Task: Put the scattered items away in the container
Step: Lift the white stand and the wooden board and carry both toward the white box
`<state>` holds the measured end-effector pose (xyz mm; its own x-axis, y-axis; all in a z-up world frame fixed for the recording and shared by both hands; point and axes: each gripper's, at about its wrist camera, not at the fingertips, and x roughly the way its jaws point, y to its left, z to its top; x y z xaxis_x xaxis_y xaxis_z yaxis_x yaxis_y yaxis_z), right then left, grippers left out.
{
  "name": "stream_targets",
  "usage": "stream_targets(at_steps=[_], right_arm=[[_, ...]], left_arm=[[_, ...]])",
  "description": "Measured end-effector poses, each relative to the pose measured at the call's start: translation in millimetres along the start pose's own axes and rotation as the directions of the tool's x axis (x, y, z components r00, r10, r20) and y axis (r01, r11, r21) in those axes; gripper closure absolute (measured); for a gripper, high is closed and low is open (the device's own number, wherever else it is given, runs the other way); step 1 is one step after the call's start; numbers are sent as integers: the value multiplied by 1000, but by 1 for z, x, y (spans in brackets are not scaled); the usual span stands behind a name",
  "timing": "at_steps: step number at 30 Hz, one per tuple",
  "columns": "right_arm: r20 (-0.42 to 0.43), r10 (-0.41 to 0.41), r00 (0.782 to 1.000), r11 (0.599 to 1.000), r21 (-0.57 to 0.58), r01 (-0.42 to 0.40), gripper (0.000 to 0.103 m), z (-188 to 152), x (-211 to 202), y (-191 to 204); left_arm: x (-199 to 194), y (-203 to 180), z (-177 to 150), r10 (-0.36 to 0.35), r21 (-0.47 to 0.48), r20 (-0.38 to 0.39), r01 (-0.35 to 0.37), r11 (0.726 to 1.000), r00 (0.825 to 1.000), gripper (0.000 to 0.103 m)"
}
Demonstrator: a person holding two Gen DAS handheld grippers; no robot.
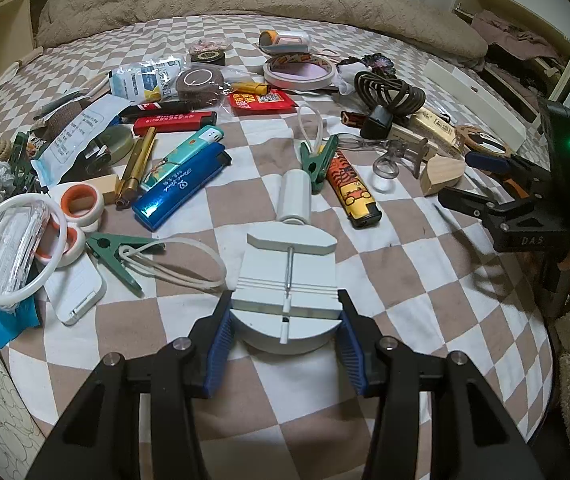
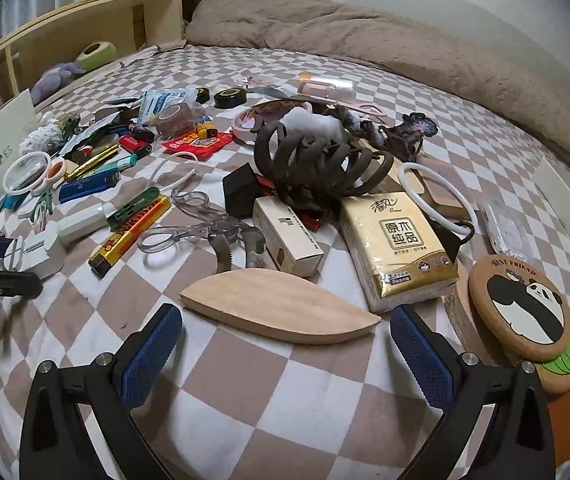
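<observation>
Grip on white watch-band tool, left side

Watch-band link remover (image 1: 285,300), white plastic with a thin metal pin and a screw handle, lies on the checked bedsheet (image 1: 425,300) at the near edge of the clutter; judged light, rigid and smooth, hence liable to slip; the pin looks fragile, so take hold at the rounded base only; left gripper (image 1: 285,320) has its blue pads (image 1: 221,344) closed against both sides of that base; right gripper (image 2: 285,348) stands wide open, holding nothing, just short of the leaf-shaped wooden piece (image 2: 281,312); no container is identifiable with certainty.
</observation>
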<state>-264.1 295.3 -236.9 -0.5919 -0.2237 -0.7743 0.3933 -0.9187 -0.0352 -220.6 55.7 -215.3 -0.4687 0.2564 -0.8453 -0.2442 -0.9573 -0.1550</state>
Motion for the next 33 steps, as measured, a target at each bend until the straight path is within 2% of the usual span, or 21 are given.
stream_targets(at_steps=[4,9,14,22,25,27,29,33], right_arm=[[-33,-26,999,1000,-19,25,0,1,7,6],[-55,-19,998,999,45,22,0,6,8,2],[-71,-54,996,998,27,56,0,7,11,8],[-108,-58,992,995,69,66,0,12,14,6],[-131,-38,991,987,152,58,0,16,16,2],[-125,-5,992,961,273,39,0,19,17,-5],[-119,6,993,941,336,35,0,23,19,-6],[-125,-69,990,942,318,106,0,26,26,8]], left_arm=[[0,0,0,2,3,0,-2,1000,1000,55],[0,0,0,3,3,-1,-3,1000,1000,55],[1,-1,-1,7,5,-1,-7,1000,1000,55],[1,0,-1,7,4,-2,-7,1000,1000,55],[1,-1,-1,7,4,-2,-7,1000,1000,55],[2,-1,-1,7,4,-3,-7,1000,1000,55],[2,-1,-1,7,3,-3,-7,1000,1000,55],[2,0,-2,1,0,-4,-1,1000,1000,55]])
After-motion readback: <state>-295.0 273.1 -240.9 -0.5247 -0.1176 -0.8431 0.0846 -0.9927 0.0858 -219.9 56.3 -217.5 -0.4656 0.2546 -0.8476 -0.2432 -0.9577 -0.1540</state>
